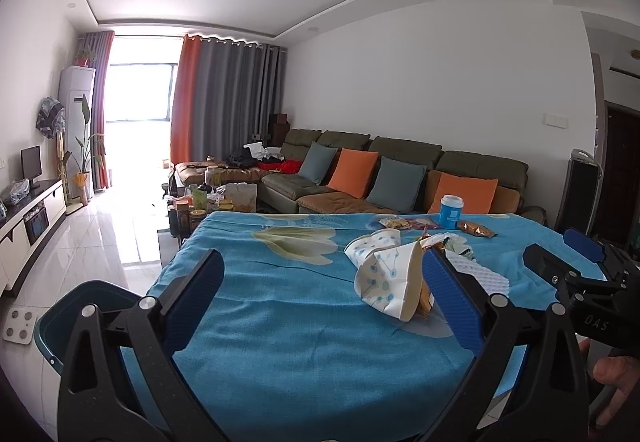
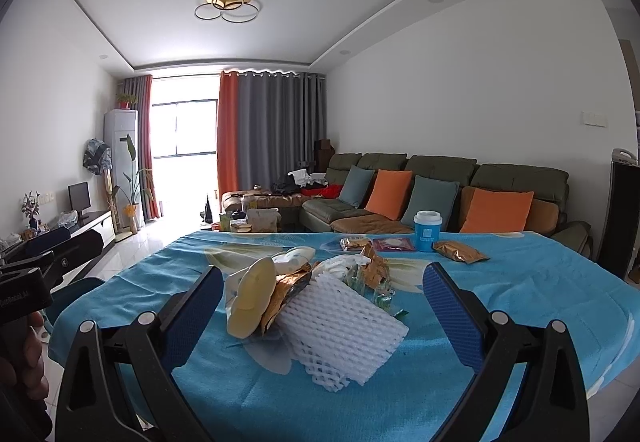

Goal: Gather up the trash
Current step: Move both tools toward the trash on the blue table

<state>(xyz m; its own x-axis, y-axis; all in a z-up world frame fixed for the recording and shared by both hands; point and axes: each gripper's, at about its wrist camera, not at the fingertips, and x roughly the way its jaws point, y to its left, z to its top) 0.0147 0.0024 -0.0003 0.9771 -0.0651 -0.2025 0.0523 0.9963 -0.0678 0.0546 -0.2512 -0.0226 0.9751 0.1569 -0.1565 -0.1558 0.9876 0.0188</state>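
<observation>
Left gripper [image 1: 322, 288]: jaws apart, holding nothing.
Right gripper [image 2: 322, 302]: jaws apart, flanking foam net [image 2: 340, 330].
Table [image 1: 280, 322]: wrappers [image 2: 460, 252], cup [image 2: 427, 230].

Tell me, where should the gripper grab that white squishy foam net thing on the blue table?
Grab the white foam mesh sleeve across its middle, coming straight in from the near table edge. It lies on its side between the open right gripper fingers, its near end free, while crumpled gold wrappers crowd its far end. The soft mesh should squash and hold, probably.
</observation>
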